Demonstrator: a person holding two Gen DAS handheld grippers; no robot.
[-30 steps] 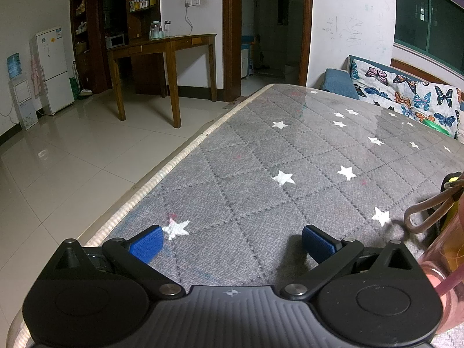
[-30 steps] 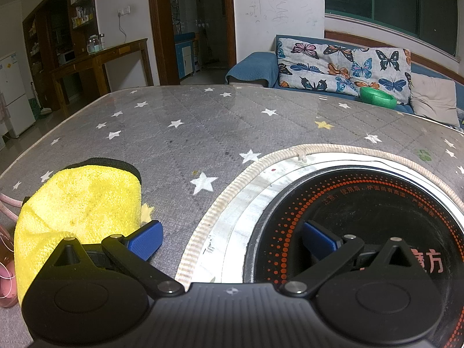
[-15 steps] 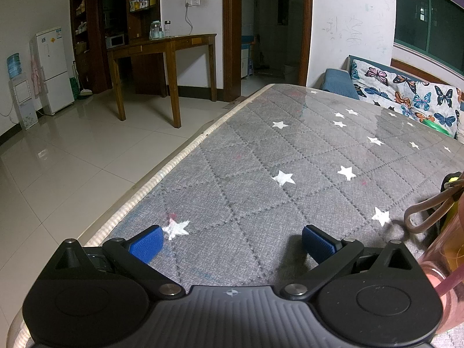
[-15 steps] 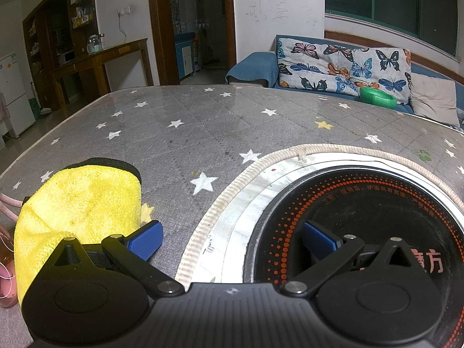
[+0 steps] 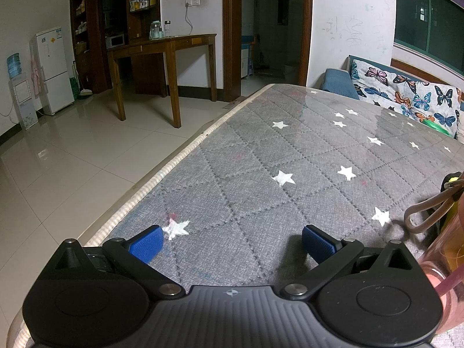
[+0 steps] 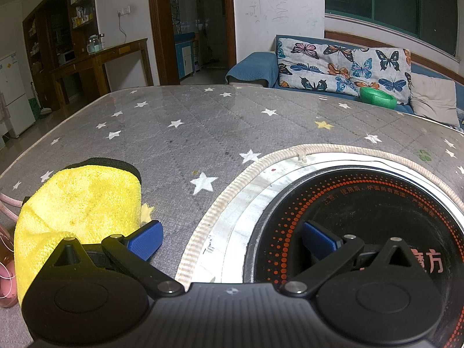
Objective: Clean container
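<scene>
Both tongs are spread wide and hold nothing. My left gripper [image 5: 230, 242] hangs over bare grey cloth [image 5: 261, 159] near the table's left edge; my right gripper [image 6: 232, 240] sits lower centre of its view, one blue pad just beside the yellow rag [image 6: 78, 203], the other over the black hob [image 6: 362, 217] set into the table at lower right.

Only a sliver of the bottle [image 5: 448, 258] shows, at the far right edge of the left view: a pinkish, see-through wall with a looped cord [image 5: 420, 217] above it. In the right view it peeks in at the lower left corner [image 6: 5, 272], touching or just beside the rag; I cannot tell which. I take it for the container to be cleaned.

My guess is clear plastic: light, stiff enough to squeeze without harm, but smooth, so likely to slip or turn between the pads. I would take it with the left tongs across the body, low enough that it does not tip, and not by the cord, which would let it swing. Whether it has a lid or liquid inside I cannot see; something amber shows through, so it may be heavier than it looks.

The rag looks soft and thick, easy to bunch. I would pinch it with the right tongs at the near edge, beside my pad.
</scene>
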